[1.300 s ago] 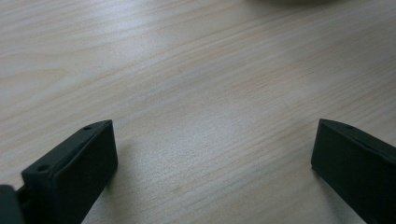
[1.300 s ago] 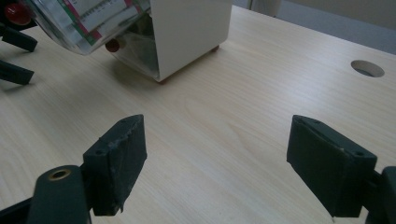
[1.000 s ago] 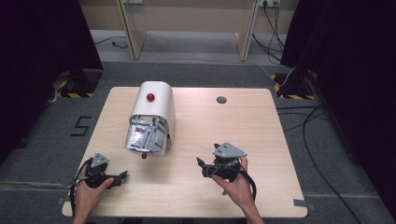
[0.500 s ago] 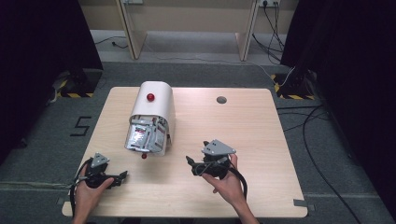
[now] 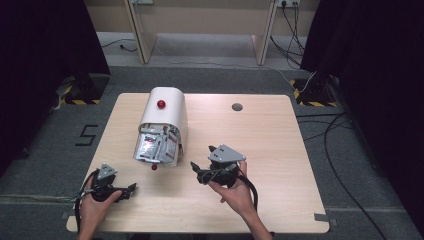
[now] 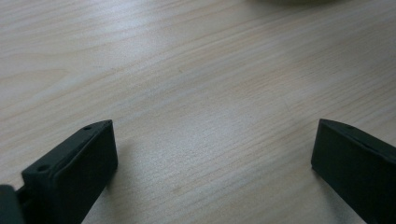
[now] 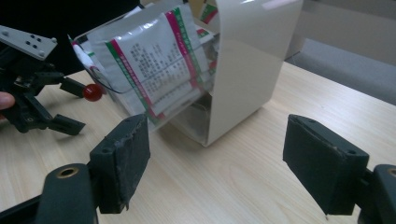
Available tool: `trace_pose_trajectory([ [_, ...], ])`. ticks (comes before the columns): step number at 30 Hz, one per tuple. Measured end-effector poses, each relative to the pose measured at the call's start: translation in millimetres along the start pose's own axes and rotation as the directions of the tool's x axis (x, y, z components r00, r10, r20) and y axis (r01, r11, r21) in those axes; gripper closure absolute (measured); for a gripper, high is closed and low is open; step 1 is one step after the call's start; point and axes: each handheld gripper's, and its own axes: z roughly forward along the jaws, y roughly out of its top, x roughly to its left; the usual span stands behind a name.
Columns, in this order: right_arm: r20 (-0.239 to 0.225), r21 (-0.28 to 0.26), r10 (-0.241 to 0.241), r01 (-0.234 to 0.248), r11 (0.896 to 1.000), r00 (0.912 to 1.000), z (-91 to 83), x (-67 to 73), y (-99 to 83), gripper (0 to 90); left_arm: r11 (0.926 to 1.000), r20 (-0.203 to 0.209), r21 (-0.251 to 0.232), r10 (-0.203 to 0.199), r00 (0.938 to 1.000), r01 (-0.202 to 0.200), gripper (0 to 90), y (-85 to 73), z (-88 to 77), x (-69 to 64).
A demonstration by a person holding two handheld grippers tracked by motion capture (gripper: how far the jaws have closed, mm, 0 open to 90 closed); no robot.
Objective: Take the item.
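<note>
A white curved-top box (image 5: 167, 112) lies on the wooden table (image 5: 270, 145), with a red knob (image 5: 161, 104) on top. Its clear front flap (image 5: 154, 146), packed with printed foil packets (image 7: 159, 70), hangs open and carries a small red knob (image 5: 154, 167) at its lower edge. My right gripper (image 5: 202, 160) hovers just right of the flap and points at it, open. Its jaws have just been closing slightly with nothing between them. In the right gripper view the box (image 7: 252, 56) stands ahead of the right gripper (image 7: 217, 165). My left gripper (image 5: 129, 189) rests open near the front left corner.
A round grey grommet (image 5: 237, 106) sits in the table near its far edge. In the left gripper view, bare wood (image 6: 187, 70) lies between the wide jaws of the left gripper (image 6: 212, 158). Cables and table legs stand on the floor beyond.
My right gripper has moved left and a little forward toward the box's flap, rising slightly. The left gripper and the box have stayed put.
</note>
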Motion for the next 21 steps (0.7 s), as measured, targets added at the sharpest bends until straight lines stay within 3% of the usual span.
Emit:
trace_pose_trajectory([
  [21,-0.069,-0.031,-0.048,0.045,0.998,0.9965,23.0,31.1,28.9,25.2,1.0000,0.001,0.000,0.000,1.0000,0.000,0.0,0.0,0.0,0.0],
])
